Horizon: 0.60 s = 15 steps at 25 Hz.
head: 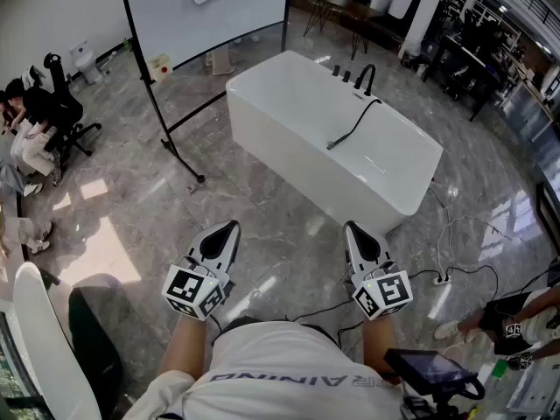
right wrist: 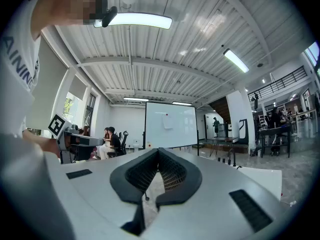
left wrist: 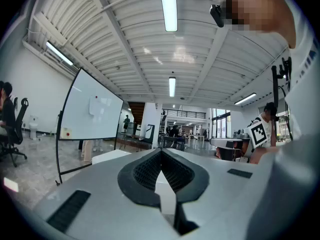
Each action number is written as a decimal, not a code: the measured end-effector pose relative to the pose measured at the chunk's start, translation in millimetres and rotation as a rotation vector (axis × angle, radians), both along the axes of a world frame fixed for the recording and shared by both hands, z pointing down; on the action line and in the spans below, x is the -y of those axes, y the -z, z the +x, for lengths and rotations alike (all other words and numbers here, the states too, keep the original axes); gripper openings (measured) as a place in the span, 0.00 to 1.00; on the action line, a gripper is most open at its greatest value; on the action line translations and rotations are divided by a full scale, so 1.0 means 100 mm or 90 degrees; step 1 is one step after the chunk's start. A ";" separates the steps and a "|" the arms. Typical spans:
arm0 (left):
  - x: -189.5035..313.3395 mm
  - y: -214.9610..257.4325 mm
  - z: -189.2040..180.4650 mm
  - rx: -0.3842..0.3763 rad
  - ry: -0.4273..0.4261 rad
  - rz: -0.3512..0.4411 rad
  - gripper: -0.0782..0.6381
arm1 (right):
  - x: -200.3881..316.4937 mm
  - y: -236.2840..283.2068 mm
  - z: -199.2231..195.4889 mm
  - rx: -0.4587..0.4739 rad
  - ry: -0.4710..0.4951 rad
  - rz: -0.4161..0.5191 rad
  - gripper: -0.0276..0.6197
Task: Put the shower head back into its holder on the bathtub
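A white freestanding bathtub [head: 289, 121] stands on the grey marble floor ahead of me. At its far rim are black taps and a curved black faucet [head: 365, 77]. From there a black hose runs down to the black shower head [head: 335, 143], which lies loose over the tub's middle. Both grippers are held low and level near my body, well short of the tub. My left gripper [head: 229, 228] is shut and empty, and my right gripper [head: 353, 228] is shut and empty too. A corner of the tub [left wrist: 107, 156] shows in the left gripper view, and the tub's rim [right wrist: 260, 176] in the right gripper view.
A whiteboard [head: 206, 7] on a black stand with floor legs [head: 179, 143] is left of the tub. People sit on office chairs [head: 39, 121] at far left. Cables and a power strip [head: 442, 278] lie on the floor at right. A white chair [head: 44, 339] is at my lower left.
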<state>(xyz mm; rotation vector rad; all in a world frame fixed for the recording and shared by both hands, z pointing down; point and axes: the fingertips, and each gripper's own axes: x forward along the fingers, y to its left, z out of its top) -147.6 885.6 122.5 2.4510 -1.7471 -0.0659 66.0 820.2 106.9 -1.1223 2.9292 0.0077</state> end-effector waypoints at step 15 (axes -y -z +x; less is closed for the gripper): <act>-0.12 -0.09 0.04 -0.002 -0.014 -0.009 0.13 | -0.10 -0.09 -0.03 0.005 0.000 -0.012 0.06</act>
